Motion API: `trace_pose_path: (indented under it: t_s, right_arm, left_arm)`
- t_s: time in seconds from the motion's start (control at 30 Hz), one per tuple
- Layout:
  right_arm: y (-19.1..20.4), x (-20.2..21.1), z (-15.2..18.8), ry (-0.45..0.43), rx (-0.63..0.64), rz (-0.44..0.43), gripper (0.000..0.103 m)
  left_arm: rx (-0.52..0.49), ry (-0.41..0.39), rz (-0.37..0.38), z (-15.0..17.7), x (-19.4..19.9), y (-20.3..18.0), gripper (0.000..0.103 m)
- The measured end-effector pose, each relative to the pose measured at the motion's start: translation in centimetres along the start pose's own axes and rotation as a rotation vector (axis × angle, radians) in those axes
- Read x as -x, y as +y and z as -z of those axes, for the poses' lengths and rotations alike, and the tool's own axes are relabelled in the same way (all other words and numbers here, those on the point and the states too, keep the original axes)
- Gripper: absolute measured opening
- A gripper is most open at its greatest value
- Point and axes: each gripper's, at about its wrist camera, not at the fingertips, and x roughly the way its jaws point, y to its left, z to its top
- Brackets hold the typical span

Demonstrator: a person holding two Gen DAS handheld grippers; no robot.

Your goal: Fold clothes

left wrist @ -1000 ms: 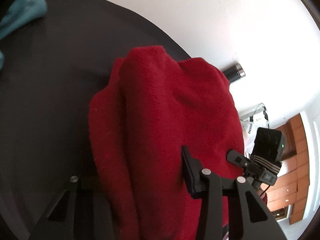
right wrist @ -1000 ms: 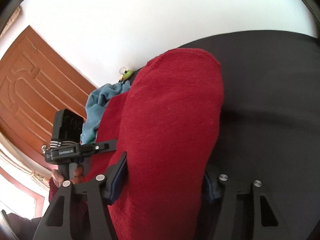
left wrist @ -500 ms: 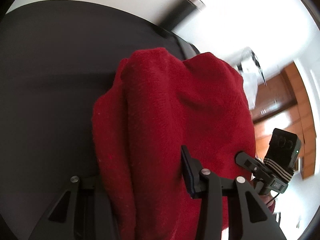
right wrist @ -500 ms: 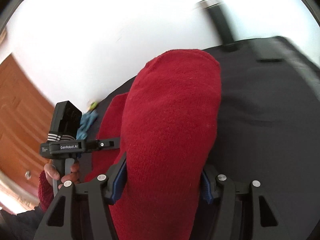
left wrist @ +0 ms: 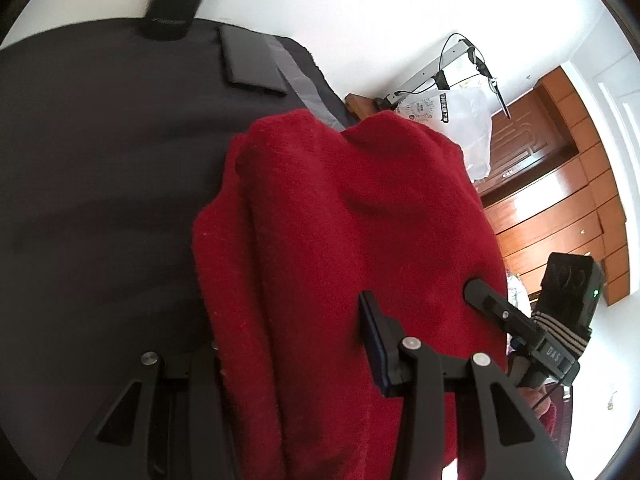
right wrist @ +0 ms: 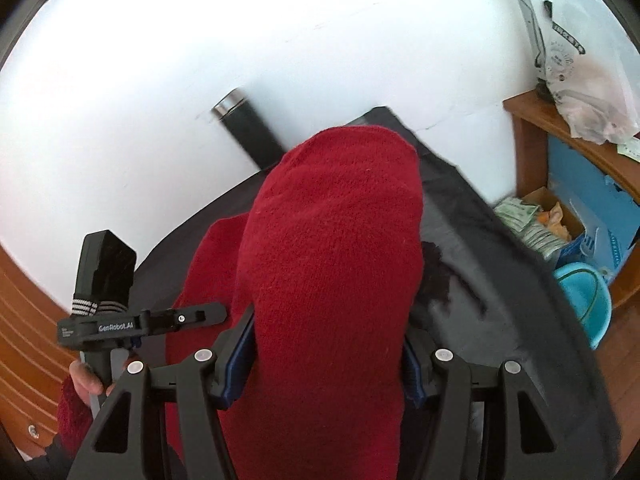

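Both the left gripper (left wrist: 296, 364) and right gripper (right wrist: 326, 360) are clamping the thick, soft red knitted sweater (left wrist: 340, 240) filling mid-frame; being floppy, it is probably best held at its folded edges.

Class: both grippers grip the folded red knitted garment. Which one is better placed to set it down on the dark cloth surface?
Probably the left gripper: in its view, bare dark cloth surface lies beside the folded red knitted garment. The right gripper sits nearer the surface's edge.
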Motion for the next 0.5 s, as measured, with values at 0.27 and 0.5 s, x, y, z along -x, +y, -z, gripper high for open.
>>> trace_pose_path:
  t_s: [0.27,0.5]
  right_arm:
    - [-3.5,-0.1,0.2,0.022,0.036,0.024,0.068]
    - [1.9,3.0,1.7,-0.081,0.214,0.286,0.077]
  left_arm:
    - [0.025,0.011,0.009,1.6,0.6,3.3,0.049]
    - [-0.012,-0.032,-0.055,2.9,3.4,1.8,0.062]
